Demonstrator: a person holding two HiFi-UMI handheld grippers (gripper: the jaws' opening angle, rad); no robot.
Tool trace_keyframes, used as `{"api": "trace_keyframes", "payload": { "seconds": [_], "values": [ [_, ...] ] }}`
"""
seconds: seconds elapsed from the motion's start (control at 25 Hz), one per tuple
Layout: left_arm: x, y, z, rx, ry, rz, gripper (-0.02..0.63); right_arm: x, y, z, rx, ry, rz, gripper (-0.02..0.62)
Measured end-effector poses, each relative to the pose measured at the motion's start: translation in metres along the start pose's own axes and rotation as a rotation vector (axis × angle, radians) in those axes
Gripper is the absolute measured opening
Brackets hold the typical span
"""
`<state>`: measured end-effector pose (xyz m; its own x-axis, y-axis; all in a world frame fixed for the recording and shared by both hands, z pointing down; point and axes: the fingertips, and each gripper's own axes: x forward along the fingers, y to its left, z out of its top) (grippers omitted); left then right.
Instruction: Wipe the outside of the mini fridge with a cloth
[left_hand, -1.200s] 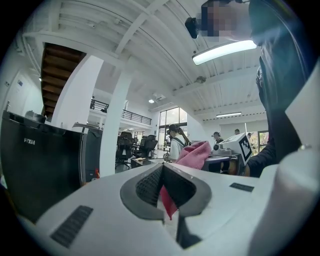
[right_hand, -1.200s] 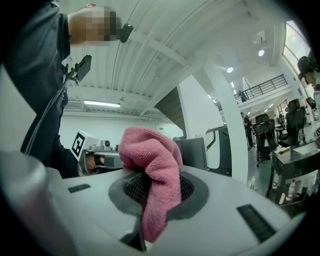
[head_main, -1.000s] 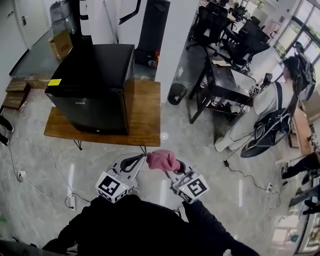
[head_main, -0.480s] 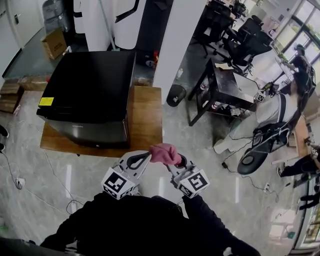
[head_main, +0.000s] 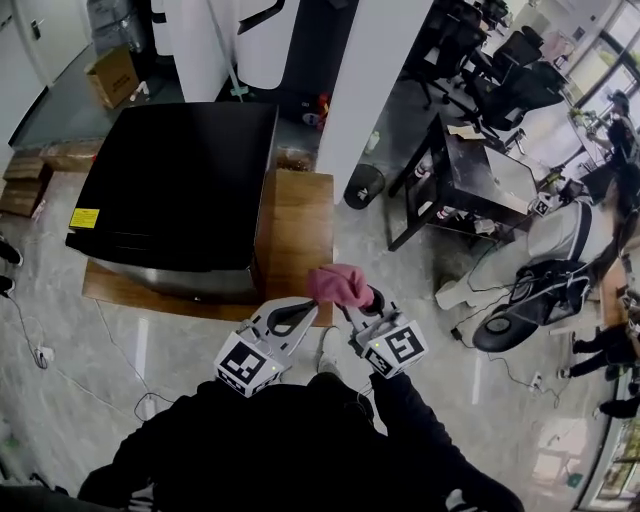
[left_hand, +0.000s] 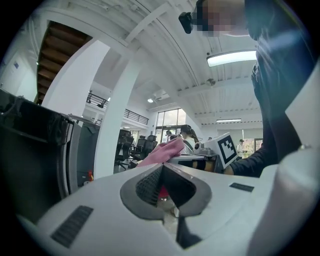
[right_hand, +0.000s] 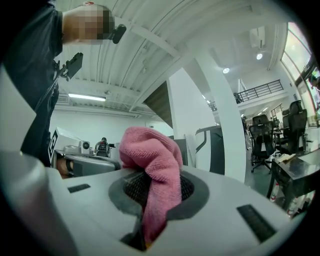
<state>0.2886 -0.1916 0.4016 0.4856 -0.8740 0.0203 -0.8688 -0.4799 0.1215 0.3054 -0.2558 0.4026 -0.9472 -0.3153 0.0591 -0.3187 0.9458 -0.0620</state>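
A black mini fridge (head_main: 175, 190) stands on a low wooden table (head_main: 298, 235), with a yellow sticker near its left edge. My right gripper (head_main: 362, 302) is shut on a pink cloth (head_main: 340, 284), bunched above its jaws; the pink cloth (right_hand: 155, 175) fills the jaws in the right gripper view. My left gripper (head_main: 290, 316) is shut with nothing in it and sits just left of the cloth. Both grippers hover near the table's front right corner, a short way from the fridge. In the left gripper view the fridge (left_hand: 30, 160) shows at left and the cloth (left_hand: 162, 151) beyond the jaws.
A white pillar (head_main: 365, 75) rises right of the fridge. A bin (head_main: 363, 185) and a dark desk (head_main: 470, 175) with office chairs stand to the right. Cables (head_main: 60, 370) trail over the floor at left. A cardboard box (head_main: 112, 75) sits at the back left.
The view has moved closer to the fridge and table, which now look larger. Both grippers have kept their hold and shifted slightly right with the cloth.
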Motion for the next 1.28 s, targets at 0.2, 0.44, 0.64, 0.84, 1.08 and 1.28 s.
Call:
{"api": "trace_keyframes", "payload": {
  "seconds": [0.2,0.44,0.64,0.84,1.08,1.28],
  "values": [
    [0.032,0.021,0.005,-0.009,-0.016,0.091,0.006,0.037,-0.042,0.01,-0.015,-0.017,0.083,0.058],
    [0.072,0.046,0.015,-0.034,-0.053,0.202,0.006,0.099,-0.09,0.035,-0.082,-0.041,0.207,0.058],
    [0.094,0.077,0.023,-0.04,-0.066,0.343,0.006,0.169,-0.109,0.037,-0.182,-0.023,0.324,0.058],
    [0.099,0.104,0.024,-0.027,-0.065,0.492,0.006,0.236,-0.114,0.032,-0.232,-0.009,0.4,0.058],
    [0.105,0.124,0.023,-0.06,-0.084,0.628,0.006,0.285,-0.111,0.035,-0.251,-0.018,0.462,0.058],
    [0.108,0.135,0.022,-0.076,-0.099,0.688,0.006,0.295,-0.108,0.037,-0.245,-0.064,0.478,0.058]
  ]
}}
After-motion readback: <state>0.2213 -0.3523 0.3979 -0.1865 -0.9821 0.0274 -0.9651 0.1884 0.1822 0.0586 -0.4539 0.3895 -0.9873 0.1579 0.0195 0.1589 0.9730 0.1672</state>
